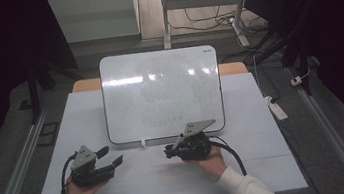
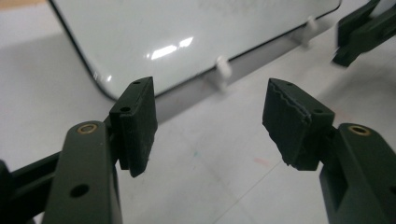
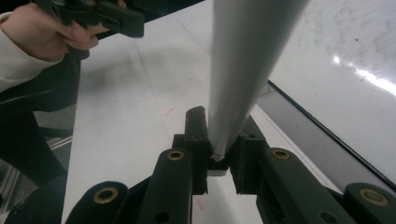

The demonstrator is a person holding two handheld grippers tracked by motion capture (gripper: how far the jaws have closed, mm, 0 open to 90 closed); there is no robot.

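Left tool (image 1: 109, 155) sits wide open over the near-left worktop (image 1: 269, 165), holding nothing. Right tool (image 3: 218, 154) is clamped on a grey-white marker (image 3: 243, 70), just near of the whiteboard (image 1: 162, 93) lying across the worktop's middle and far side.

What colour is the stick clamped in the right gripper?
Light grey, with a white tip at the jaws. The stick in the right gripper shows best in the right gripper view.
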